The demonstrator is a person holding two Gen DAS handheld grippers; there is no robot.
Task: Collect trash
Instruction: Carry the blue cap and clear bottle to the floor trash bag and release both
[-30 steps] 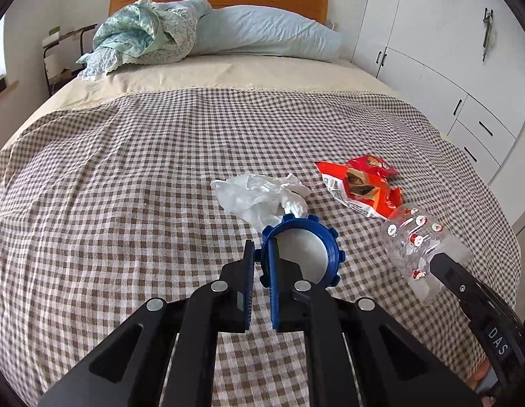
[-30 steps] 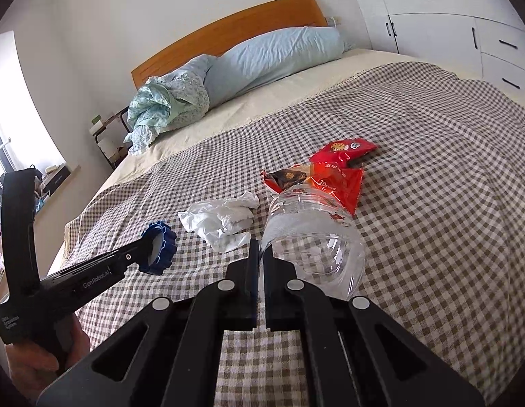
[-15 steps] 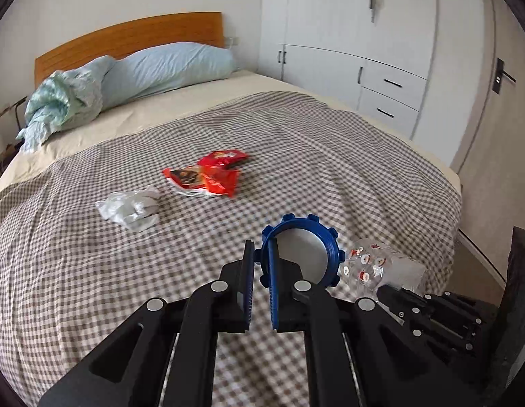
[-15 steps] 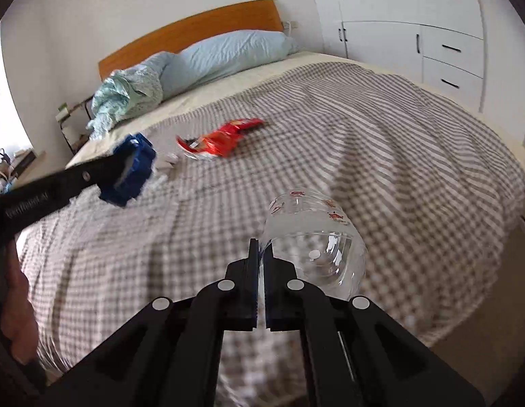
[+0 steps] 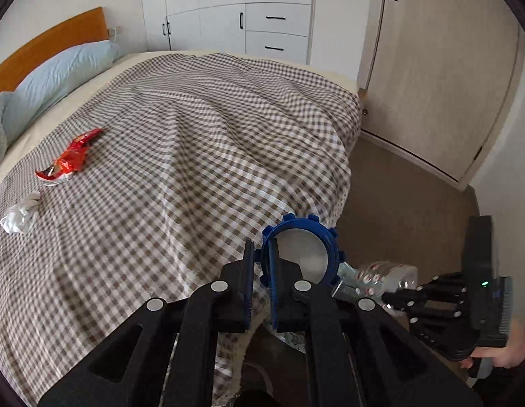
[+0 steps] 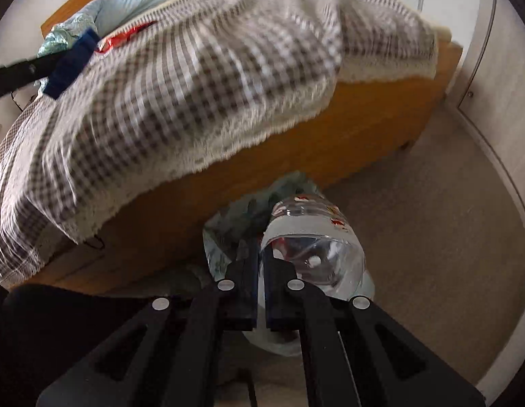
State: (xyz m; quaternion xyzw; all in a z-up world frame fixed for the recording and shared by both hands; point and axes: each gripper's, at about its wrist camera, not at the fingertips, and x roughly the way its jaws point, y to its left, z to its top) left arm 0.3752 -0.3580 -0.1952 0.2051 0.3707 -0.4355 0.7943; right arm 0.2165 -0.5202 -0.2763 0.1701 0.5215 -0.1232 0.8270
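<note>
**Both tongs loaded at the foot of the bed**

The left tongs [image 5: 261, 281] are clamped on the rim of a blue ridged lid [image 5: 301, 252], held over the corner of the checked bedspread [image 5: 181, 156]. The right tongs [image 6: 260, 271] pinch the cut edge of a clear plastic bottle [image 6: 316, 237] with red print, hanging just above a pale, crumpled bag [image 6: 225, 234] on the floor beside the wooden bed frame [image 6: 330, 129]. The bag's mouth is largely hidden behind the bottle and the tongs, so what it holds cannot be made out.

In the left wrist view, 2 pieces lie on the bedspread: a red snack wrapper [image 5: 70, 161] and, nearer the edge of the frame, a crumpled white tissue [image 5: 19, 212]. The right view is motion-blurred across the bedspread; there the wrapper shows only as a red streak. A hand [image 5: 510, 352] is cut off at the lower right.
</note>
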